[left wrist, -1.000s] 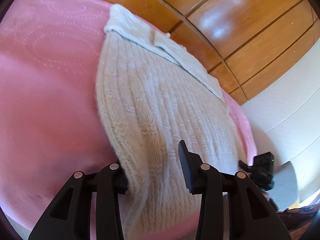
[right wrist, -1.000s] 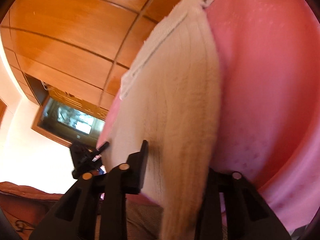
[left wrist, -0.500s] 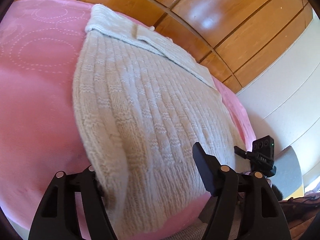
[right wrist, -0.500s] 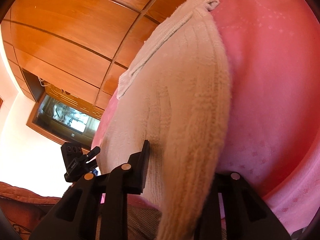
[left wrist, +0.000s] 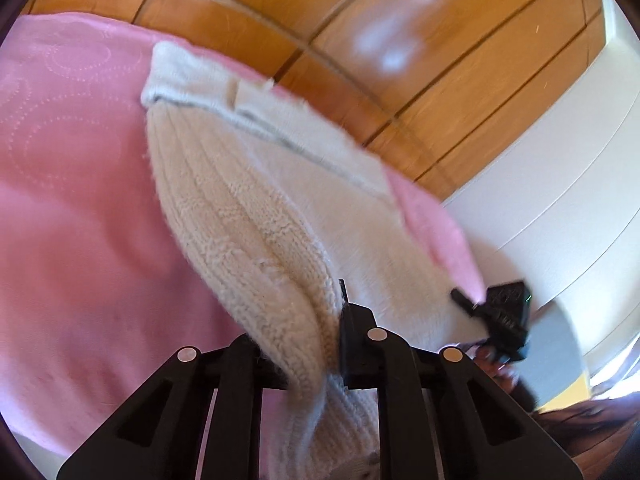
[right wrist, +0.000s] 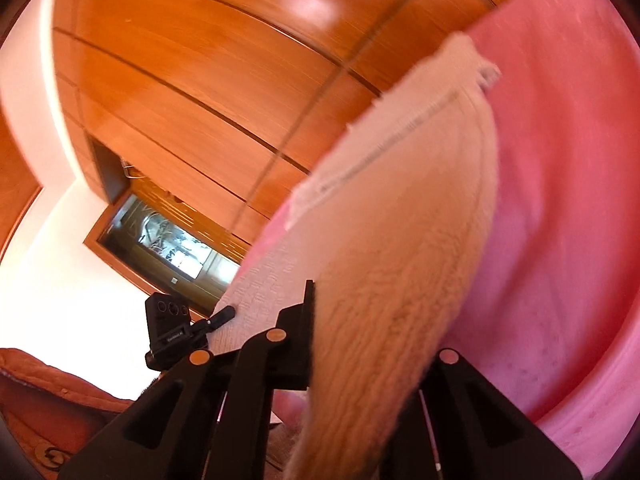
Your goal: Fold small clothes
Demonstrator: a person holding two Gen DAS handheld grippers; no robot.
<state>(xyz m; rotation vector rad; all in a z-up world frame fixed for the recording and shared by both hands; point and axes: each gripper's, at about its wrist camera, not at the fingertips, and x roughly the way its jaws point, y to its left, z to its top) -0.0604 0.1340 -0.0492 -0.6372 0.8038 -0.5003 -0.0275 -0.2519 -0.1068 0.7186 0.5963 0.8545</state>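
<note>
A cream ribbed knit sweater (left wrist: 256, 208) lies on a pink bed cover (left wrist: 72, 184). Its near edge is lifted off the bed. My left gripper (left wrist: 304, 344) is shut on that near edge, with knit bunched between the fingers and hanging below. In the right wrist view the same sweater (right wrist: 404, 216) rises from the pink cover (right wrist: 568, 208). My right gripper (right wrist: 368, 352) is shut on its near edge; the fabric hides the right finger. The far hem lies flat near the wooden wall.
A wooden panelled wall (left wrist: 360, 40) runs behind the bed. A white wall (left wrist: 560, 184) stands at the right. The other gripper's camera block (left wrist: 504, 312) shows beyond the sweater; the left one shows in the right wrist view (right wrist: 168, 328). A framed dark panel (right wrist: 168, 240) sits at left.
Both grippers have closed on the sweater's near edge and lifted it off the bed. The fabric now bunches and hangs between the fingers. Both views are motion-blurred.
</note>
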